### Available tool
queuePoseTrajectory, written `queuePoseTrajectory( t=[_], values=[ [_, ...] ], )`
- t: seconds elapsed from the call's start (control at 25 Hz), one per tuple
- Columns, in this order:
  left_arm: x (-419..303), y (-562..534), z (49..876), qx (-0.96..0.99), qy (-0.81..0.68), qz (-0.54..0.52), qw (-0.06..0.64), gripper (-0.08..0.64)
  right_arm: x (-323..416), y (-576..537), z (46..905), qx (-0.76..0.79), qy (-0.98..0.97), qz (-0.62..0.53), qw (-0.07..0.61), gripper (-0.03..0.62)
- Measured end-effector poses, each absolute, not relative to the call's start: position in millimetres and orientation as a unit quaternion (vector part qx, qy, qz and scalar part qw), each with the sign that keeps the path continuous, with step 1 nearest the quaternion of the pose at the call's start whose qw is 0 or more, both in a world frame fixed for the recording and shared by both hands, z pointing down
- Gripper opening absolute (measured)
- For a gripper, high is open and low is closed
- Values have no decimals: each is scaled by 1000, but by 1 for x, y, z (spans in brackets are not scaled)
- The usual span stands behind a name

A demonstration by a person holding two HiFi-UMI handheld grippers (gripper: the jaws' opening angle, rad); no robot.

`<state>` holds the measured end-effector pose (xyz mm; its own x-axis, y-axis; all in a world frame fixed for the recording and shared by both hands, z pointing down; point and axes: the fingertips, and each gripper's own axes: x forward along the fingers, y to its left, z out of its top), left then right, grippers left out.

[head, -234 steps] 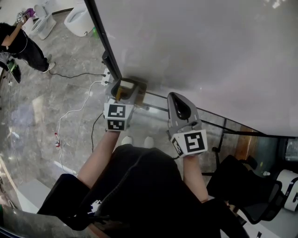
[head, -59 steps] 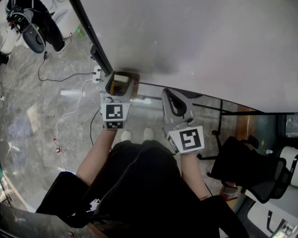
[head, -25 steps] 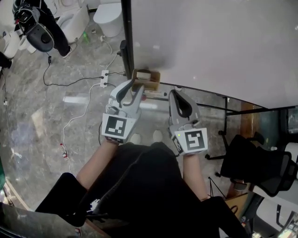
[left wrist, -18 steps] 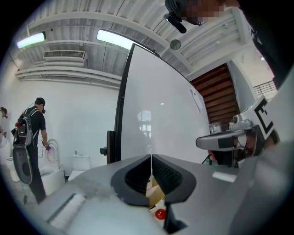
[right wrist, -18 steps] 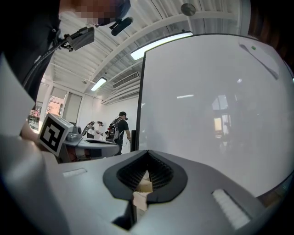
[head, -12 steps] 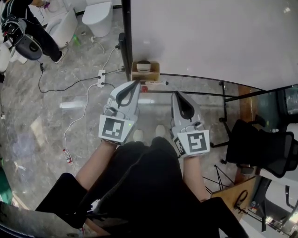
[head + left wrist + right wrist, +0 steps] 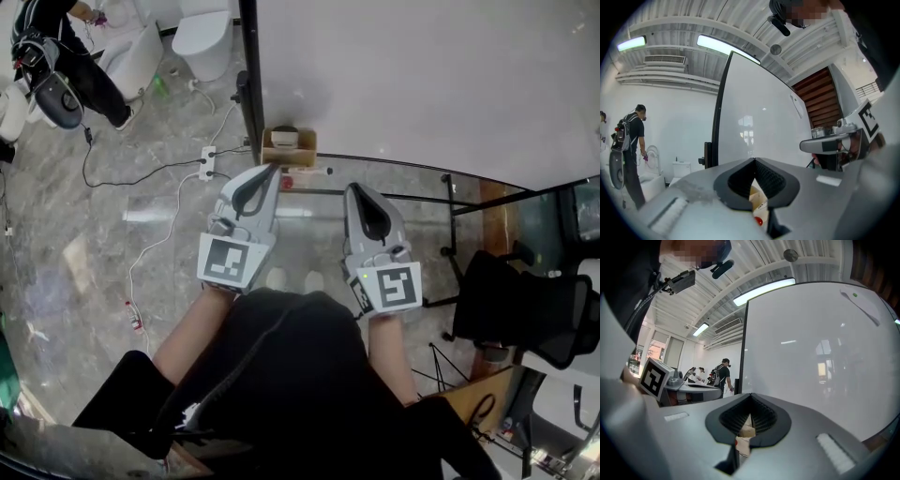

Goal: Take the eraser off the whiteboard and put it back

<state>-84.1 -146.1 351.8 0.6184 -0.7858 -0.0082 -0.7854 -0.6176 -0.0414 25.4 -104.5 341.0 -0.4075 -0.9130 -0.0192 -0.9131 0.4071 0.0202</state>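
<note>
the tan rectangular block eraser (image 7: 289, 147) sits at the bottom left corner of the big white whiteboard (image 7: 422, 75), beside its black frame (image 7: 248, 84), and neither tool touches it. left gripper (image 7: 266, 172) is clenched on nothing just short of the eraser, right gripper (image 7: 355, 191) also closed and empty off to the side. put-back looks done, probably nothing left but backing off.
</note>
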Motion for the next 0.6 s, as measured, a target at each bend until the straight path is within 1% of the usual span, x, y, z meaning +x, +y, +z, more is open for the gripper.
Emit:
queuePoseTrajectory(
  t=[0.6],
  values=[
    [-58,-150,342,-893,449,-2,25,6,44,-113,330,-519,854,21,9,9]
  ],
)
